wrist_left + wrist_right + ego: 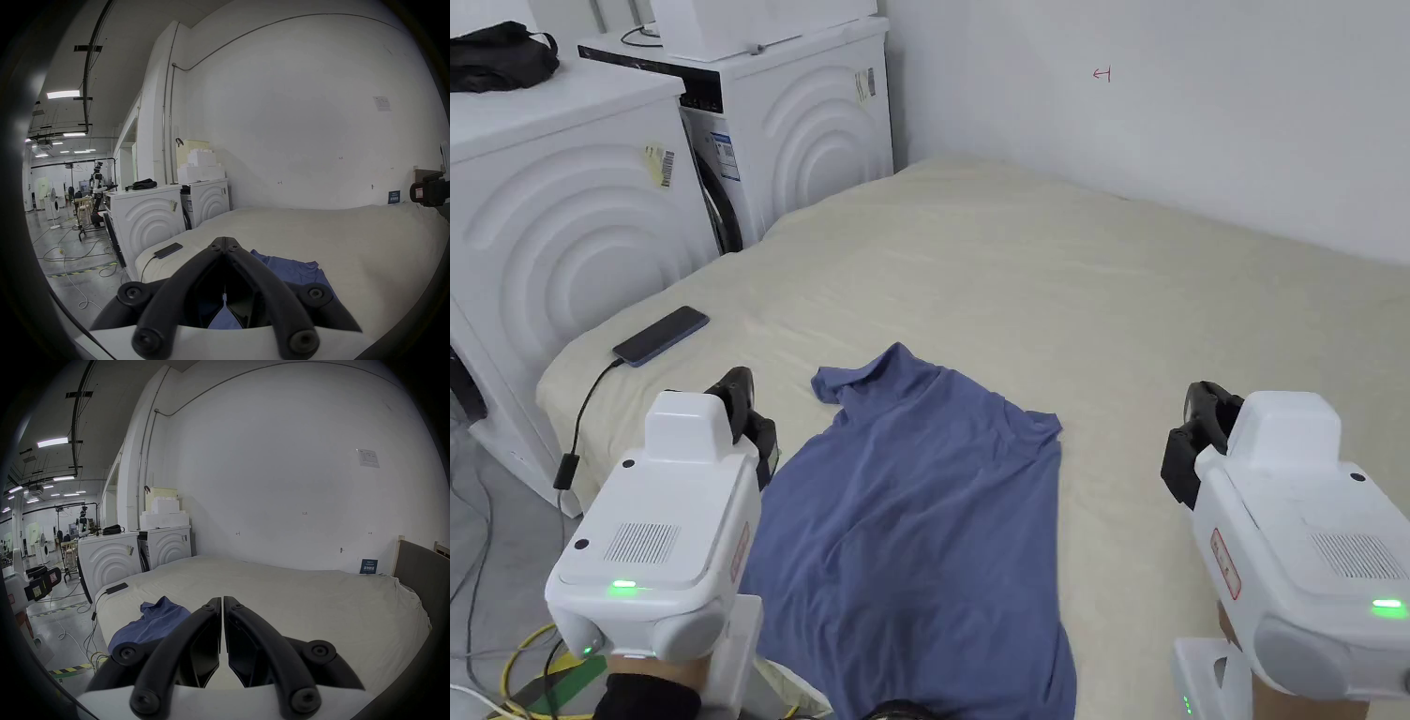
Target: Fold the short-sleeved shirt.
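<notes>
While both tools hover above the bed (1106, 281), the blue short-sleeved shirt (919, 525) lies rumpled at lower centre of the head view. Left tool (224, 240): jaws closed together, empty, lower left. Right tool (222, 600): jaws nearly touching, empty, lower right. A phone (661, 336) rests at centre left.

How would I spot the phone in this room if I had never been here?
Start at the big cream bed and go to the corner nearest the white washing machines. The phone lies flat there, up and left of the blue shirt. It is the one dark, hard slab on the bedding, with a black cable trailing off the edge.
</notes>
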The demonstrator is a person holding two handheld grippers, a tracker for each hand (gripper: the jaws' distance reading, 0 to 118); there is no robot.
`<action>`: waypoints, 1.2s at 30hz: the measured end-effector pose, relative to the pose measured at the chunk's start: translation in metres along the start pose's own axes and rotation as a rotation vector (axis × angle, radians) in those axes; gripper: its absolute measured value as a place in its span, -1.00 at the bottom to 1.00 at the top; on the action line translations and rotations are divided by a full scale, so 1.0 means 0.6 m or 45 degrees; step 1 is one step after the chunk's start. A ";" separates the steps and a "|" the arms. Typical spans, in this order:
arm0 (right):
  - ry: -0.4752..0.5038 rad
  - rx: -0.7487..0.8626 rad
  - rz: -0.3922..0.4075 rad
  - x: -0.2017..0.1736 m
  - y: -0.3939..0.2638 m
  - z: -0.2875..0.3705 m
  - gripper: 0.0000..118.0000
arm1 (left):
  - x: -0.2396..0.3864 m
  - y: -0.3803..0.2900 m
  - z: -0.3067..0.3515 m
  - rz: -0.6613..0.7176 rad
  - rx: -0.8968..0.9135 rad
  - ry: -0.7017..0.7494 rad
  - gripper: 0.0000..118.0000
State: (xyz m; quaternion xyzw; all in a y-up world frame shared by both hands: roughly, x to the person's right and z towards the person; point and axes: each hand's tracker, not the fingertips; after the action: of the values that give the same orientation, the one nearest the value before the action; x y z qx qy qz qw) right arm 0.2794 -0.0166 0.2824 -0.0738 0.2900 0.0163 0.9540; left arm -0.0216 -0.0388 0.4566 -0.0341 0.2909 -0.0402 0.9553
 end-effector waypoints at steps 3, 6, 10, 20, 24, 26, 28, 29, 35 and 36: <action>-0.010 -0.006 0.004 0.006 0.000 -0.007 -0.96 | 0.013 -0.005 -0.026 0.001 -0.034 -0.042 -1.00; -0.017 -0.015 0.012 0.011 -0.001 -0.017 -0.96 | 0.024 -0.015 -0.058 0.007 -0.074 -0.087 -1.00; -0.028 -0.034 0.023 0.020 -0.007 -0.034 -0.96 | 0.042 -0.036 -0.118 0.024 -0.217 -0.157 -1.00; -0.080 -0.122 0.030 0.063 -0.041 -0.085 -0.96 | 0.109 -0.137 -0.298 0.024 -0.814 -0.287 -0.76; -0.108 -0.166 0.021 0.083 -0.061 -0.100 -0.96 | 0.134 -0.182 -0.347 0.051 -1.040 -0.295 0.48; -0.121 -0.187 0.016 0.093 -0.071 -0.105 -0.96 | 0.144 -0.202 -0.360 0.063 -1.117 -0.301 0.81; -0.135 -0.209 0.009 0.102 -0.081 -0.108 -0.96 | 0.156 -0.213 -0.364 0.065 -1.156 -0.330 0.81; -0.140 -0.220 0.005 0.107 -0.085 -0.109 -0.96 | 0.163 -0.222 -0.369 0.059 -1.172 -0.328 0.81; -0.175 -0.263 0.003 0.132 -0.104 -0.103 -0.96 | 0.193 -0.266 -0.394 -0.020 -1.315 -0.318 0.58; -0.182 -0.267 0.000 0.136 -0.105 -0.101 -0.96 | 0.200 -0.255 -0.382 -0.039 -1.303 -0.306 0.45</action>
State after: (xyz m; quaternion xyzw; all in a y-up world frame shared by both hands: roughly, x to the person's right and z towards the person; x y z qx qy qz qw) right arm 0.3186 -0.0890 0.1956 -0.1718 0.2180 0.0519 0.9593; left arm -0.0589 -0.2124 0.2137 -0.5049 0.1611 0.0971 0.8424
